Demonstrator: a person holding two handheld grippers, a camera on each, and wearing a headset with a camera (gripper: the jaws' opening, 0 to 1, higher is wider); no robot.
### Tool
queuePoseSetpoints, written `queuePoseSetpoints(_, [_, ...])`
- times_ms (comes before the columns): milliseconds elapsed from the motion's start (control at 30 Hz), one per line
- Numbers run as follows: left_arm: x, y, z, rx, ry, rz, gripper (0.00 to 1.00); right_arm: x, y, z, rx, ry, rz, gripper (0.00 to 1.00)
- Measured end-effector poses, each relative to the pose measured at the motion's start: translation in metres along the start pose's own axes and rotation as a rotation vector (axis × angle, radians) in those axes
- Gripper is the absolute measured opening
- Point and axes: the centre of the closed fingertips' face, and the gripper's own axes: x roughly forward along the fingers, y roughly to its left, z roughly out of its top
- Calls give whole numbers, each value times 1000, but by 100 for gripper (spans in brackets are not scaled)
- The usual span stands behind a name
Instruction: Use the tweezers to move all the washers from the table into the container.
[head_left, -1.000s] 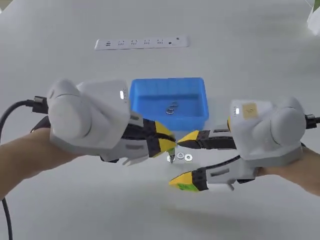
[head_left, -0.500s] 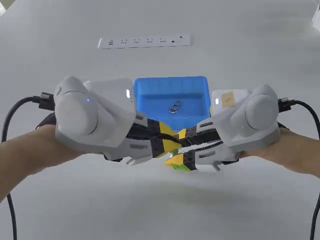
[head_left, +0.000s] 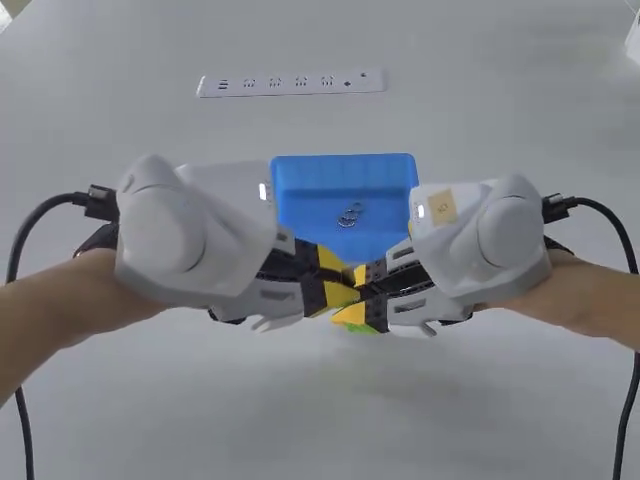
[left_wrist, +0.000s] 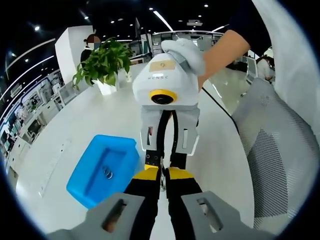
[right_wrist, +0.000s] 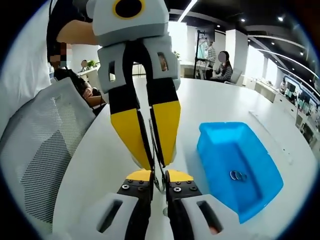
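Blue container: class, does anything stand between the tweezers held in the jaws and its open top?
Nothing visible does. The tweezers sit beside the blue container, with bare table between them, and the container's top is uncovered.

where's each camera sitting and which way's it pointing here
Head view: worn on the head, facing down at the table; both forearms show.
Left gripper view: on the left gripper, looking along its jaws at the right gripper.
Right gripper view: on the right gripper, facing the left gripper.
Both gripper views share the tweezers and blue container.
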Motion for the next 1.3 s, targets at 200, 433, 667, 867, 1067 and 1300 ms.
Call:
queuePoseSetpoints(200, [1,0,1,-31,-7,6,8,-1,-1,0,16,-19,-17,10])
queuePoseSetpoints(433, [-1,0,0,-62,-3,1,8,0,0,1,13,-16,-21,10])
queuePoseSetpoints(667, [-3,-6,-4,-56,27,-14,17,0,-1,3,20,-12,-33,9])
queuePoseSetpoints(867, [-5,-6,-6,-48,42,-4,18,-2,-2,5,23,-13,-40,9])
queuePoseSetpoints(1067, [-9,-3,-6,-51,37,17,19,-4,-3,5,28,-10,-51,9])
queuePoseSetpoints(1300, [-23,0,-11,-61,36,72,21,-8,-3,9,35,-14,-59,9])
